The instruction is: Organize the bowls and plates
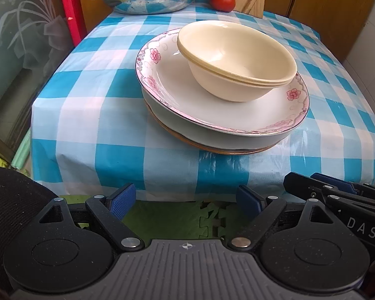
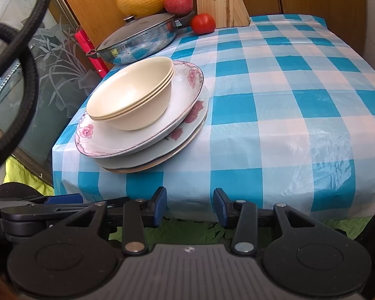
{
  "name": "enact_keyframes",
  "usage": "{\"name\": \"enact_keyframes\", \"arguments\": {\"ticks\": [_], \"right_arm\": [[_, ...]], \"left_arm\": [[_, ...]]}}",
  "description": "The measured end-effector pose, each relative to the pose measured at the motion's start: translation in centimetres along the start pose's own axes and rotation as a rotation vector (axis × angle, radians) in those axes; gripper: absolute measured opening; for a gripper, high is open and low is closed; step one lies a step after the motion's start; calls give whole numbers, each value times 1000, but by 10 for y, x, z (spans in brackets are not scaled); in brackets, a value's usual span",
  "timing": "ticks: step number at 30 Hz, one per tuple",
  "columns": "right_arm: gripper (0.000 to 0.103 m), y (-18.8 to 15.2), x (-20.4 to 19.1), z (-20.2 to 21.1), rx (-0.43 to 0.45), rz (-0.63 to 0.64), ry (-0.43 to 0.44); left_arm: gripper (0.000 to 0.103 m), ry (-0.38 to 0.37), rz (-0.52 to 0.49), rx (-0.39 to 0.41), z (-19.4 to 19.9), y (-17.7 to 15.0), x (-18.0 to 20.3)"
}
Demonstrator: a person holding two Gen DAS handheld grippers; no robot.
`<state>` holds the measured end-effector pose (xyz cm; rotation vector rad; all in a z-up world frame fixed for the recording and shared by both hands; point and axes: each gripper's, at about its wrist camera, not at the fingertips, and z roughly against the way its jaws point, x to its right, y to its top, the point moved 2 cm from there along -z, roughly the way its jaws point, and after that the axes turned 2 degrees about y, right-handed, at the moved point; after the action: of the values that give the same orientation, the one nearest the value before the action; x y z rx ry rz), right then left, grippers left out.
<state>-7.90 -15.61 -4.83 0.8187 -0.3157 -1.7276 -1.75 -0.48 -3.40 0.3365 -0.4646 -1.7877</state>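
Sitting stacked: cream bowls (image 1: 237, 60) nested on flowered plates (image 1: 222, 115), looking glazed, slippery, breakable.
Left claw (image 1: 185, 201) is gaping wide, right claw (image 2: 190, 207) part-open; both are holding nothing. Rims are offering the likeliest hold.

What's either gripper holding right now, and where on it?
Nothing. Left gripper and right gripper both have empty jaws, short of the table's near edge; the bowls sit untouched on the plates.

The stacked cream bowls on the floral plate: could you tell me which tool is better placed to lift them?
Probably the left tool. Its jaws stand wide and empty, and the cream bowls sit nearly straight ahead of it. The right tool is narrower, and the bowls lie well off to its left.
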Motion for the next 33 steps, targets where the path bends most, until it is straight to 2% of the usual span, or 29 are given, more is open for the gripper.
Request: {"name": "enact_keyframes", "arguments": {"ticks": [33], "right_arm": [[40,-1,2,-3,-9,-7,0]], "left_arm": [[91,26,-31,12,0,3,2]]}}
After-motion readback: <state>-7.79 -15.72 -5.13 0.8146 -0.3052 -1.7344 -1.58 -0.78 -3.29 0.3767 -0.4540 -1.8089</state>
